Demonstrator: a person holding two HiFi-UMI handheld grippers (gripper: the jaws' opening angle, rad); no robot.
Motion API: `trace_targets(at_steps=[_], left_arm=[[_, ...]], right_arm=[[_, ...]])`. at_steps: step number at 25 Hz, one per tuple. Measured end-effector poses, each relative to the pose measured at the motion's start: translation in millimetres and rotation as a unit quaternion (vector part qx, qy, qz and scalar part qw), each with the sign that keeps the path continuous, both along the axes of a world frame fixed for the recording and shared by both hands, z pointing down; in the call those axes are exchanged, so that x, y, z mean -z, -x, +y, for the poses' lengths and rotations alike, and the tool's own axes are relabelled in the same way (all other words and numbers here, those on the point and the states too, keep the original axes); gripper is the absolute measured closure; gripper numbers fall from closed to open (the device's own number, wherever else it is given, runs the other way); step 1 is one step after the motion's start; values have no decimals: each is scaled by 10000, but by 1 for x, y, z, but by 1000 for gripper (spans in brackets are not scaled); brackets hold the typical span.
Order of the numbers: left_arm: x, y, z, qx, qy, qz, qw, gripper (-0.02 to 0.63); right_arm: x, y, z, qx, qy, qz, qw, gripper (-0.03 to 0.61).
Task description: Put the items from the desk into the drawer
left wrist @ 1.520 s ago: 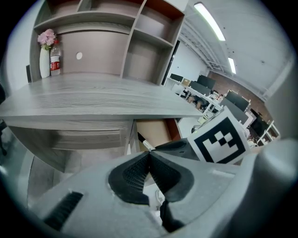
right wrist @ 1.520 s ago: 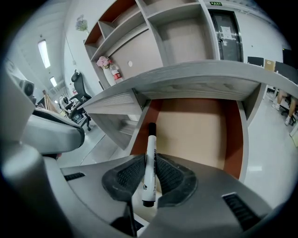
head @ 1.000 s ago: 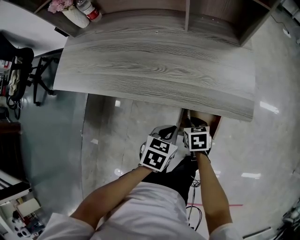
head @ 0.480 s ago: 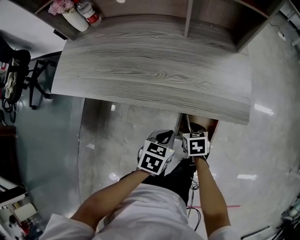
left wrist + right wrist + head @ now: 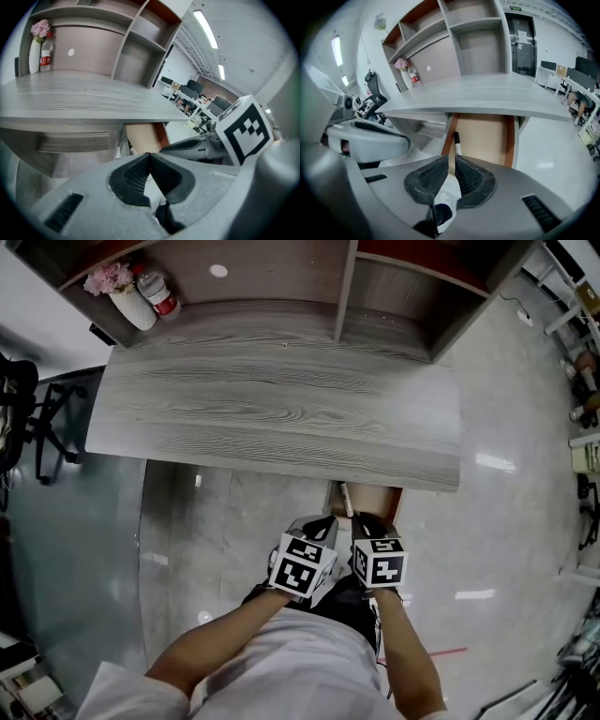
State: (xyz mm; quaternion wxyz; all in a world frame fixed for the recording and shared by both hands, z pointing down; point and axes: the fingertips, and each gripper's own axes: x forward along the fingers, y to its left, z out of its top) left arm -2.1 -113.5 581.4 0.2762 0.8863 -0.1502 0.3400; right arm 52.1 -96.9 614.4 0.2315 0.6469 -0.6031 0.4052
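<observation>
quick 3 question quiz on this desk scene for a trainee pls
1. True or false: the drawer under the desk is open.
2. What lies in the drawer? A marker pen; B cup; C scissors.
3. Fill in: the left hand-held gripper has its jaws ___.
Key: 1 true; 2 A; 3 together, with nothing between them.
</observation>
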Motion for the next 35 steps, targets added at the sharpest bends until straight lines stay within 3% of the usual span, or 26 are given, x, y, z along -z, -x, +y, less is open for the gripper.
trace_targets(at_steps=[7,21,35], left_arm=[[23,-6,7,173,21,145,9997,611],[78,-33,50,743,-351,494,9954,610],[117,-57,101,937,-1038,803,9869,611]], right_arm=[[48,1,2,53,-450,-13,9990,549],[117,-9,44,464,-1218,-136,9914,569],[156,-26,99,819,-1792,48,9804,577]])
